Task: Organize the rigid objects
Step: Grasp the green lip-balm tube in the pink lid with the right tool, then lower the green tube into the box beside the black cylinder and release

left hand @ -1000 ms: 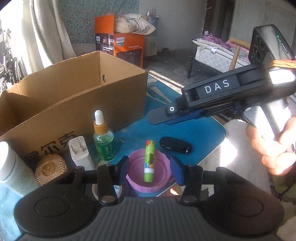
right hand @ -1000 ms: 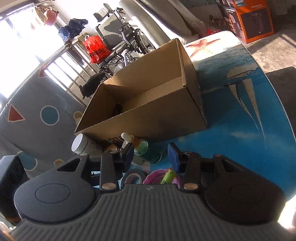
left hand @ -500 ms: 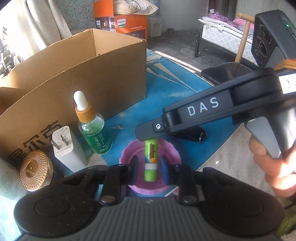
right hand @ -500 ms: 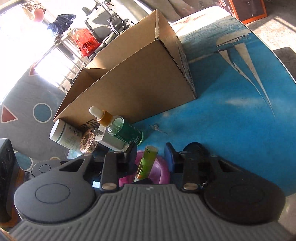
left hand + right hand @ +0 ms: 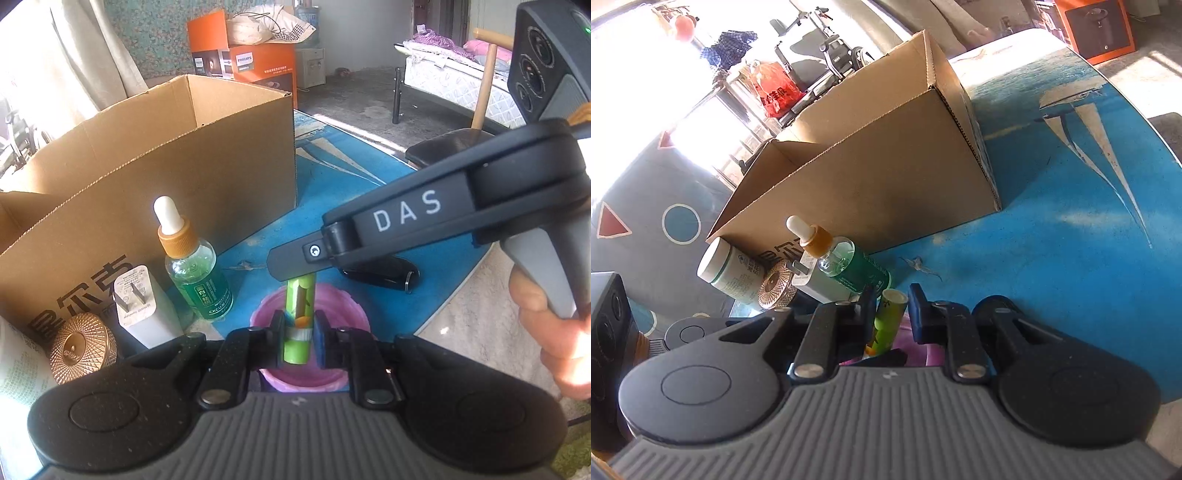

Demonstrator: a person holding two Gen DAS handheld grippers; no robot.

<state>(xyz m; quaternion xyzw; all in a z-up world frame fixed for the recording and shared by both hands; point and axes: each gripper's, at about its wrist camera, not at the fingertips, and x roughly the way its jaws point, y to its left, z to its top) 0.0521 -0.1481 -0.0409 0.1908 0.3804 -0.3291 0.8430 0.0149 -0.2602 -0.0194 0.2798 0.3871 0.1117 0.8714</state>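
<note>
Both grippers (left point(image 5: 300, 334), right point(image 5: 892, 314)) gripping green tube point(image 5: 298, 314)

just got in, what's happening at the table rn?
A person holds a gripper in each hand, and both have just closed on the same green tube lying across a pink bowl. The left gripper clamps its near end; the right gripper pinches the far end. Nothing is lifted yet. The dropper bottle, white charger and gold lid wait beside the open cardboard box.
</note>
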